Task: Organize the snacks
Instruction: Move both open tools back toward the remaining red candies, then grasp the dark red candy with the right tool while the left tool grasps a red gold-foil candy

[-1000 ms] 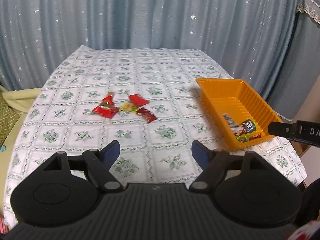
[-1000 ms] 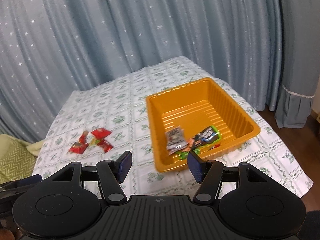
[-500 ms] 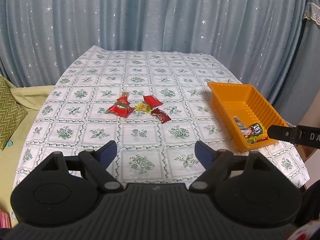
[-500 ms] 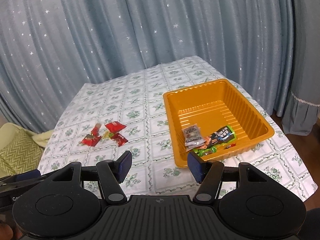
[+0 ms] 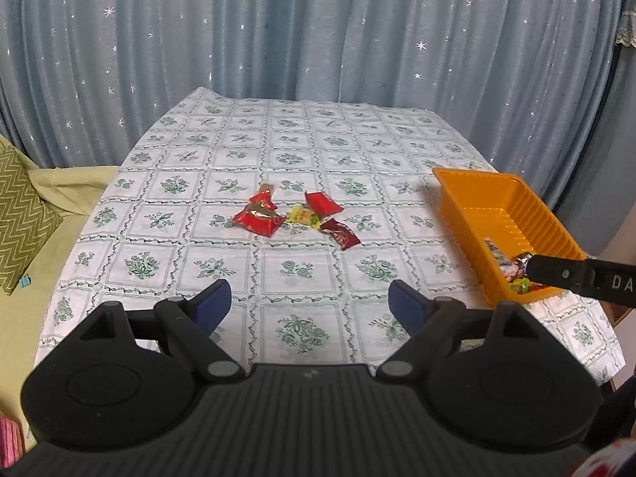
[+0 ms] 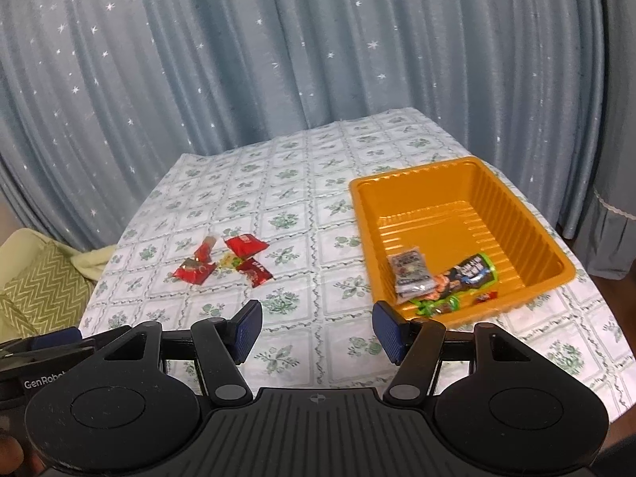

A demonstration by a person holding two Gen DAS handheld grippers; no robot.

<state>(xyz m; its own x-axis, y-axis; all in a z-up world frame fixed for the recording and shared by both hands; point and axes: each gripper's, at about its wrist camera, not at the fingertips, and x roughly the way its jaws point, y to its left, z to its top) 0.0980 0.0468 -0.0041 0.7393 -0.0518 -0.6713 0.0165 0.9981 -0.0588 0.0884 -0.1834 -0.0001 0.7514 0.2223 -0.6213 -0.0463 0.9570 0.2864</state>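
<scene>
Both tongs are standing spread and empty above the near edge of the table. Left gripper [image 5: 310,304] is facing the table centre with its blue-padded jaws wide apart, nothing between them. Right gripper [image 6: 317,332] is likewise holding its jaws apart and gripping nothing; it is pointing at the near left corner of the orange ribbed plastic tray [image 6: 528,214].

The tray is sitting along the right edge of the table, on the white tablecloth with green floral squares [image 5: 302,151]. It is holding several packets at its near end, among them a grey-and-white sachet [image 6: 409,272] and a dark packet with a green border [image 6: 469,274], lying just beside each other. This grouping suggests that the tray is serving as the collection point.

A cluster of loose snacks is lying near the table centre, well apart from the tray: a large red foil packet [image 5: 259,218], a small red wrapper [image 5: 263,198], a red square packet [image 5: 322,203], a yellow-green candy wrapper [image 5: 304,215] and a dark red packet [image 5: 341,234]. These are probably still awaiting transfer.

Nothing is standing between either gripper and the cluster. A blue star-print curtain [image 5: 318,28] is hanging behind the far edge, and a green zigzag cushion [image 5: 20,214] is lying off the left edge, clear of the working area.
</scene>
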